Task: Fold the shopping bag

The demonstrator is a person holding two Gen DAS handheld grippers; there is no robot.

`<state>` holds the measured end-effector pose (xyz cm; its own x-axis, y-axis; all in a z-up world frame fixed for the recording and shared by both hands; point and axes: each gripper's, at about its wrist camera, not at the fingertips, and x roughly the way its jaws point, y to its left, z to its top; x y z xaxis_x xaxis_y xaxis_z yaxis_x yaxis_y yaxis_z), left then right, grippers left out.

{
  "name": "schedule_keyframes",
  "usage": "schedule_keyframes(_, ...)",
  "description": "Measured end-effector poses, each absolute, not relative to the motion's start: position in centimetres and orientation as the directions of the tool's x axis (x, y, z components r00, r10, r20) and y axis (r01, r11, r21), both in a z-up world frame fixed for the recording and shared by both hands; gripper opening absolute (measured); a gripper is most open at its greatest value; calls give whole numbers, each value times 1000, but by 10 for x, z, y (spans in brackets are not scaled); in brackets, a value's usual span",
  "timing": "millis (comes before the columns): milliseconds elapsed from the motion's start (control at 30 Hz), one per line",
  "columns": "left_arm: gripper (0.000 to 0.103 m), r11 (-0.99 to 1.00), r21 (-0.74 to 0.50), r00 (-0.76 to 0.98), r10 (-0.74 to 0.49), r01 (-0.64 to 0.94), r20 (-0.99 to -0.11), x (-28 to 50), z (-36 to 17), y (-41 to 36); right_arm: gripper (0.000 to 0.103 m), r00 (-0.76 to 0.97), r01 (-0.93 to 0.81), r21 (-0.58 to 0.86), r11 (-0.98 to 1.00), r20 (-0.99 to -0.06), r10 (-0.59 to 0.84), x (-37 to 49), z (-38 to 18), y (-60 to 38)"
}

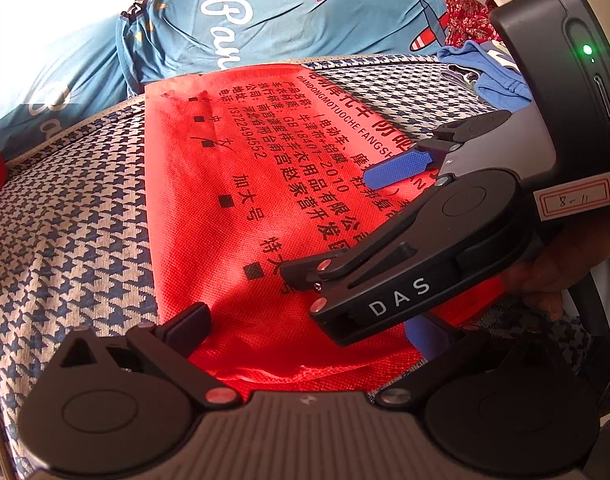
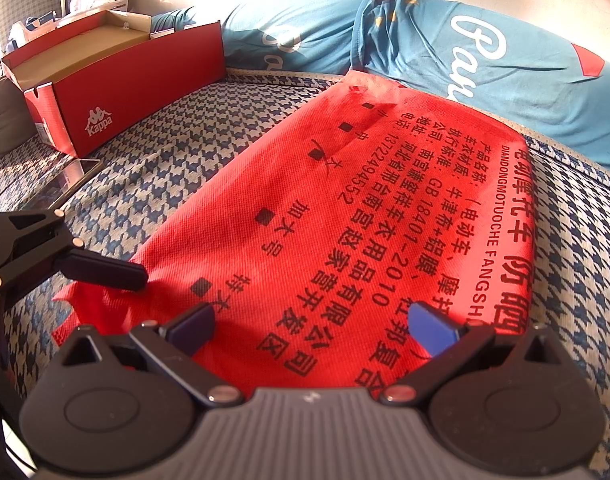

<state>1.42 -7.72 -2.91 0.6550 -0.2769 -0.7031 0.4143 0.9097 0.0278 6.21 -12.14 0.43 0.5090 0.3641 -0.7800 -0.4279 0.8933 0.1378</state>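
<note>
A red non-woven shopping bag with black Chinese print lies flat on a blue-and-white houndstooth cushion. My left gripper is open just above the bag's near edge, which runs between its fingers. My right gripper comes in from the right over the bag, also open, with nothing between its blue pads. In the right wrist view the bag stretches away from my open right gripper. One finger of the left gripper rests at the bag's crumpled near-left corner.
A blue fabric bolster with white lettering lies along the far edge of the cushion. An open red Kappa shoe box stands at the far left, with a dark flat device in front of it. Red floral and blue cloths are piled at the far right.
</note>
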Motion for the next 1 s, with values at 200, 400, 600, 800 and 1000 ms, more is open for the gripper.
schedule_keyframes(200,103,911,28,656,-275,411,-703,14,-29,-78,103,508,-429,138,893,-780,365,62,4,-121)
schedule_keyframes(400,103,912,28,657,-274,410,-702,14,-30,-78,103,507,-429,139,893,-781,365,63,4,-121)
schedule_keyframes(600,103,913,26,658,-273,407,-701,14,-31,-79,103,507,-429,140,893,-781,365,64,4,-122)
schedule_keyframes(800,103,912,25,657,-275,409,-702,14,-31,-78,103,504,-431,138,892,-783,365,63,4,-121)
schedule_keyframes(1000,103,914,30,663,-271,404,-698,10,-32,-76,103,498,-424,135,896,-791,355,57,6,-122)
